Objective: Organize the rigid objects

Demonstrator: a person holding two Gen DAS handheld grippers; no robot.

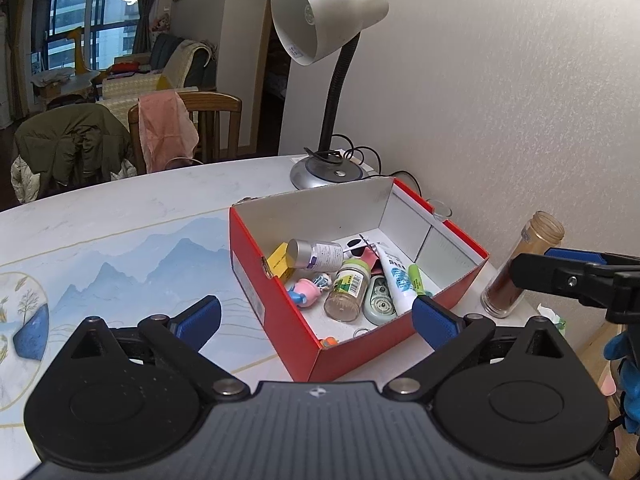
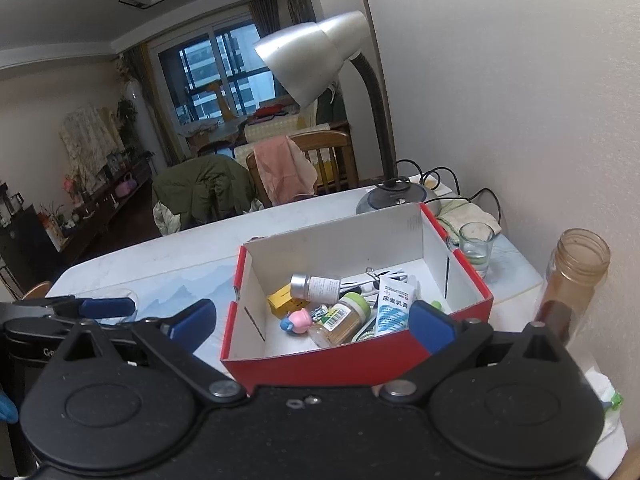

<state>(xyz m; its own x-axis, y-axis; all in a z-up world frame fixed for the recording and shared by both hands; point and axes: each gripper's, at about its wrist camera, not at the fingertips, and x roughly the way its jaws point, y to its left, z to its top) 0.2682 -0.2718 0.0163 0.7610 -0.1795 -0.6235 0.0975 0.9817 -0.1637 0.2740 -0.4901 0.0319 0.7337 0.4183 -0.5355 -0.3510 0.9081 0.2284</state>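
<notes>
A red box [image 1: 276, 304] [image 2: 320, 368] stands on the table by the wall. It holds several small things: a silver-capped bottle [image 1: 316, 254] [image 2: 316, 284], a toothpick jar [image 1: 348, 288] [image 2: 340, 322], a white tube [image 1: 398, 276] [image 2: 394, 306], a yellow packet [image 1: 278, 262], a pink toy [image 1: 302, 290] [image 2: 298, 320] and a correction tape [image 1: 380, 300]. My left gripper [image 1: 316, 322] is open and empty over the box's near corner. My right gripper [image 2: 312, 324] is open and empty above the box's near wall; it also shows in the left wrist view [image 1: 568, 276].
A brown open jar [image 1: 520, 268] [image 2: 572, 280] stands right of the box by the wall. A desk lamp [image 1: 328, 40] [image 2: 320, 52] stands behind the box. A small glass [image 2: 476, 246] and a cloth [image 2: 468, 210] lie at the back right. Chairs stand beyond the table.
</notes>
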